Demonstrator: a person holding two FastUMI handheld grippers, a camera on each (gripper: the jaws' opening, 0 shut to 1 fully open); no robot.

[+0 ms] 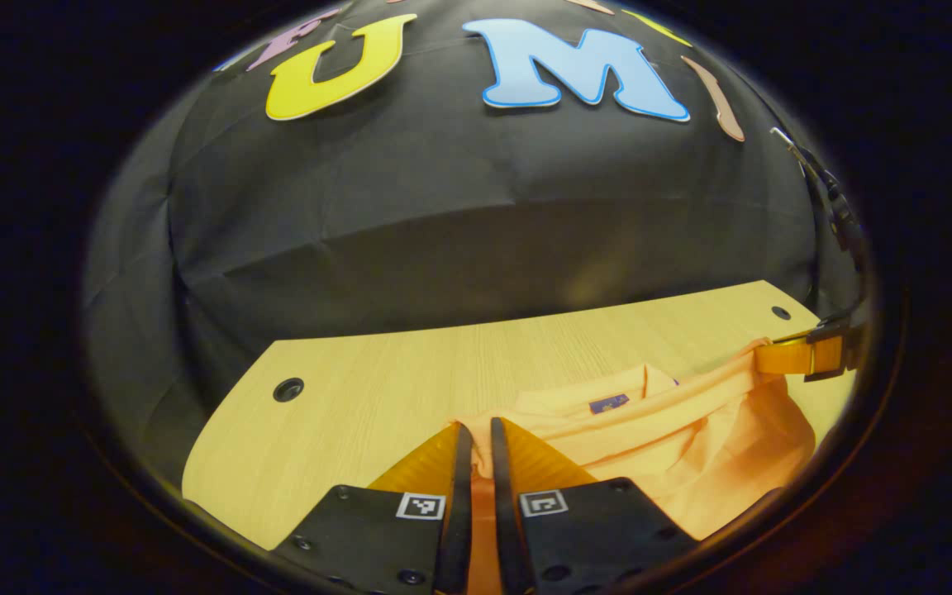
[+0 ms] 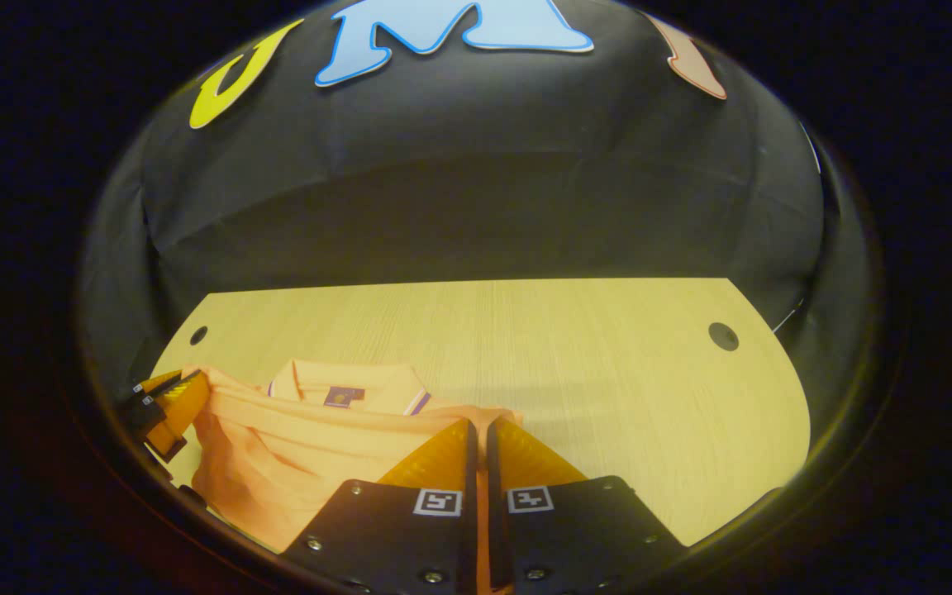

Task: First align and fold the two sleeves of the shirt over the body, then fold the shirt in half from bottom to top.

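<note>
Both tools (image 1: 476, 434) (image 2: 481, 430) on bunched orange shirt (image 1: 691, 446)

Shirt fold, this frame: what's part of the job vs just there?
Job:
- orange shirt, edge pinched at both ends
- left gripper, shut on the fabric
- right gripper, shut on the fabric

Just there:
- wooden table, with holes near its corners
- black cable at the booth's side
</note>
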